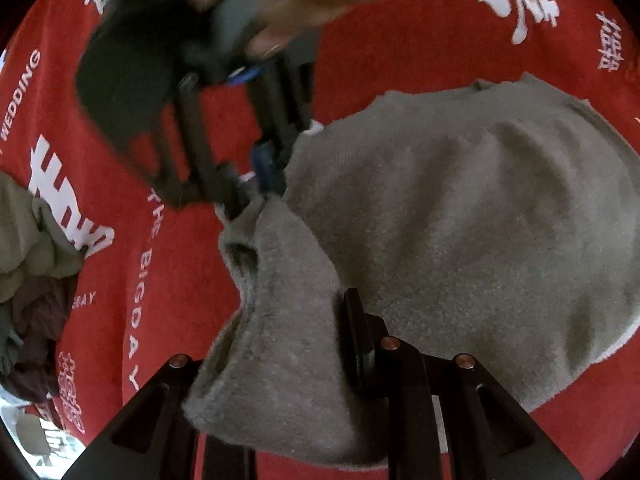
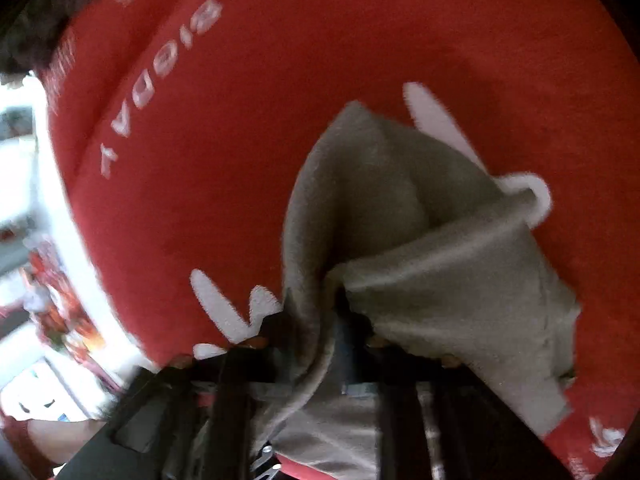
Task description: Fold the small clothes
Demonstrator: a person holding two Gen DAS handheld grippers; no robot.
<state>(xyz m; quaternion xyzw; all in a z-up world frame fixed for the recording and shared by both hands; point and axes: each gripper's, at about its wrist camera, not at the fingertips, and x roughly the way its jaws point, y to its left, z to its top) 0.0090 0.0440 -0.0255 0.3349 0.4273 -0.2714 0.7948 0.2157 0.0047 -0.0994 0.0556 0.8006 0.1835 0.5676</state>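
Note:
A grey fleece garment (image 1: 460, 216) lies partly spread on the red cloth (image 1: 400, 48), with one edge lifted. My left gripper (image 1: 320, 364) is shut on the near edge of the garment, which drapes over its fingers. My right gripper (image 1: 248, 196) shows in the left wrist view, held by a hand, shut on the far end of the same lifted edge. In the right wrist view the garment (image 2: 420, 240) bunches in folds at the right gripper (image 2: 332, 320), whose fingertips are hidden by fabric.
The red cloth (image 2: 280, 120) carries white lettering. A pile of olive and dark clothes (image 1: 28, 280) lies at the left edge. A bright white area (image 2: 24, 200) lies beyond the cloth's left side.

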